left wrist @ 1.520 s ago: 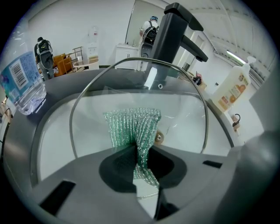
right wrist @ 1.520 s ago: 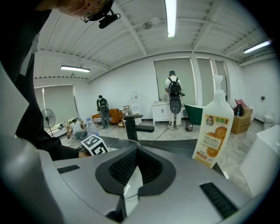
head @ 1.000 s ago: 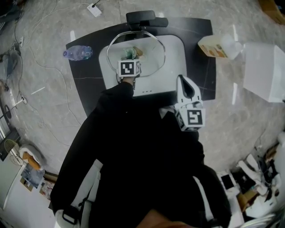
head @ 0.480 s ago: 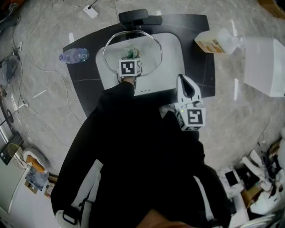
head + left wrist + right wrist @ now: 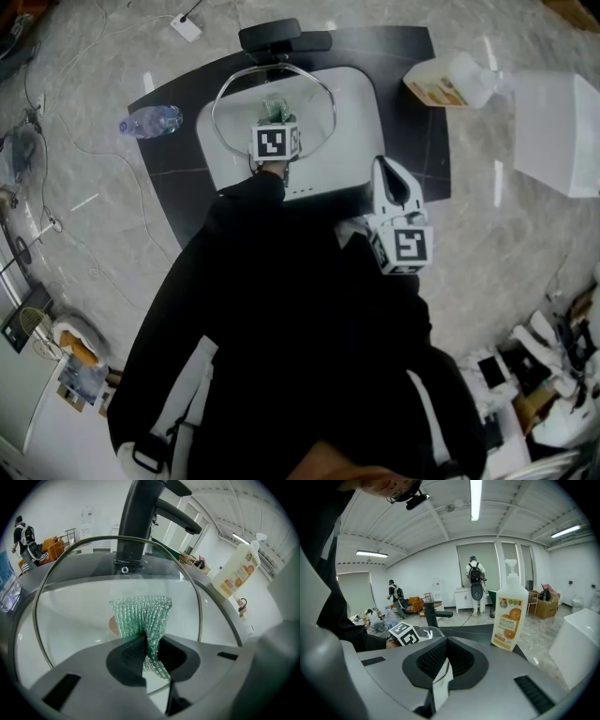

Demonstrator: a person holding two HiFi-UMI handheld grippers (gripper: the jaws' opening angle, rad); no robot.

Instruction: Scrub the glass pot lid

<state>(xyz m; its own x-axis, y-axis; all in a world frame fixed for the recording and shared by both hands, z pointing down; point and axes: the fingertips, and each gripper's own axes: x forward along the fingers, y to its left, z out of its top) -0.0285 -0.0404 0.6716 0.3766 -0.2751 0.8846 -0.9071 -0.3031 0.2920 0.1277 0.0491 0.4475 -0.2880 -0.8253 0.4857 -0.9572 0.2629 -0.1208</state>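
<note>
Your left hand-held gripper (image 5: pixel 150 651) is clamped on a green mesh scrubber (image 5: pixel 143 613), held against the glass of the lid (image 5: pixel 79 597). The lid stands tilted in the white sink (image 5: pixel 361 122), below the black faucet (image 5: pixel 139 522) at the desk's far edge. Your right hand-held gripper (image 5: pixel 444 656) is closed on nothing, near the desk's front edge. The soap bottle (image 5: pixel 511 616) at the far right corner has oranges on its label; its print is too blurred to read.
</note>
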